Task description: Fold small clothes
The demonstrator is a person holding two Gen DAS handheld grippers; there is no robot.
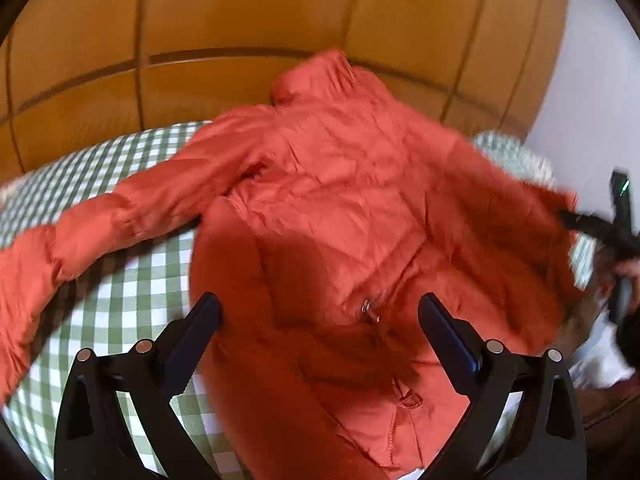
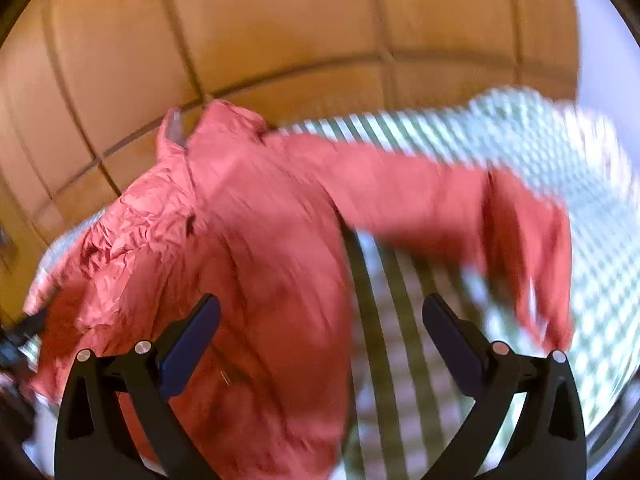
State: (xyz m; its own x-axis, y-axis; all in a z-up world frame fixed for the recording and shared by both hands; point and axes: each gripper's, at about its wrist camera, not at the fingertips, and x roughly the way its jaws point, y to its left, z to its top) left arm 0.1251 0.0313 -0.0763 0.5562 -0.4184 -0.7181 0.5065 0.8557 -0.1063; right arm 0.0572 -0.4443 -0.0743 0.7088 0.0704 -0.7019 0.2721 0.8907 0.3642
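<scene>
A small orange-red puffer jacket (image 1: 332, 200) lies spread on a green-and-white checked cloth (image 1: 132, 292), collar toward the wooden wall, one sleeve stretched out to the left. My left gripper (image 1: 320, 312) is open and empty, hovering over the jacket's lower front near the zipper pull (image 1: 370, 308). In the right wrist view the same jacket (image 2: 240, 248) shows blurred, with its other sleeve (image 2: 440, 204) reaching right. My right gripper (image 2: 320, 316) is open and empty above the jacket's edge and the cloth (image 2: 580, 208). The right gripper also shows at the left wrist view's right edge (image 1: 616, 224).
A wooden panelled wall (image 1: 260, 12) stands right behind the checked surface. A pale wall (image 1: 592, 80) is at the right. The person's hand and white clothing (image 1: 600, 356) are at the lower right of the left wrist view.
</scene>
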